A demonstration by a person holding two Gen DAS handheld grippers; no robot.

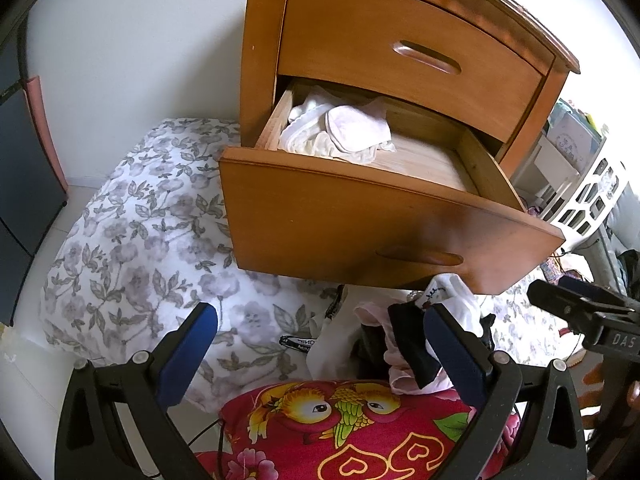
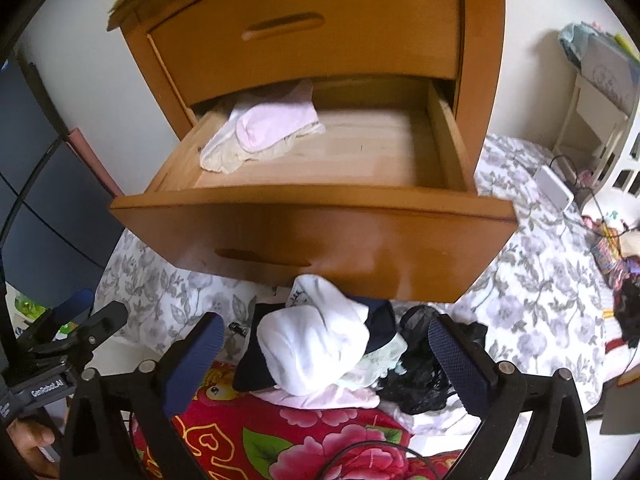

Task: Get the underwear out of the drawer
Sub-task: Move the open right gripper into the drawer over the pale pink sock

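The nightstand's lower drawer (image 1: 360,220) (image 2: 312,232) stands pulled out. Pink and white underwear (image 1: 340,132) (image 2: 264,132) lies bunched in its back left corner; the rest of the drawer floor is bare wood. Below the drawer front, a pile of white, navy, black and pink underwear (image 2: 316,344) (image 1: 404,340) rests on the bedding. My right gripper (image 2: 326,360) hovers over this pile, open wide, its pads clear of the cloth. My left gripper (image 1: 320,344) is open too, just left of the pile, with nothing between its fingers.
The upper drawer (image 1: 400,52) is closed. A grey floral quilt (image 1: 140,220) lies under and around the nightstand, and a red flowered cloth (image 2: 280,432) is in the foreground. A white lattice basket (image 1: 592,196) stands at the right, a dark cabinet (image 1: 20,180) at the left.
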